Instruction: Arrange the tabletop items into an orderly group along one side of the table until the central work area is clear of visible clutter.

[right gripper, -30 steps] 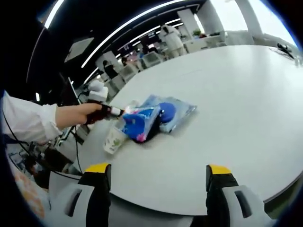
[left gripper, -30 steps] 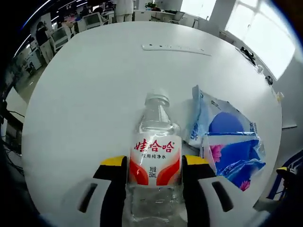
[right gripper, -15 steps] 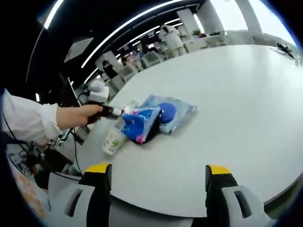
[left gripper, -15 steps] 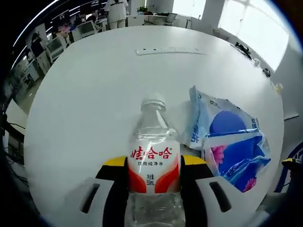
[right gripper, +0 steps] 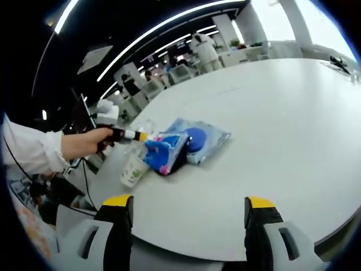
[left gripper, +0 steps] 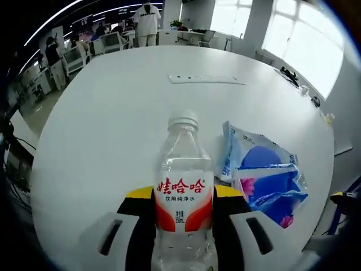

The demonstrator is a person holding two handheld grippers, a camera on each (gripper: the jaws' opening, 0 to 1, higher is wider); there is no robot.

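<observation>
A clear water bottle with a red and white label stands between the yellow-tipped jaws of my left gripper, which is shut on its lower body. Just right of it, blue and white plastic packets lie overlapped on the round white table. In the right gripper view, a hand holds the left gripper against the bottle, beside the packets at the table's left edge. My right gripper hovers open above the near rim of the table, holding nothing.
A white power strip lies across the far part of the table. Beyond the table are office desks, monitors and people standing. Bright windows are at the right. A white sleeve reaches in from the left.
The left gripper has lifted and drawn back slightly with the bottle, which now reads more upright. The holding hand has shifted a little left. The right gripper has barely moved.
</observation>
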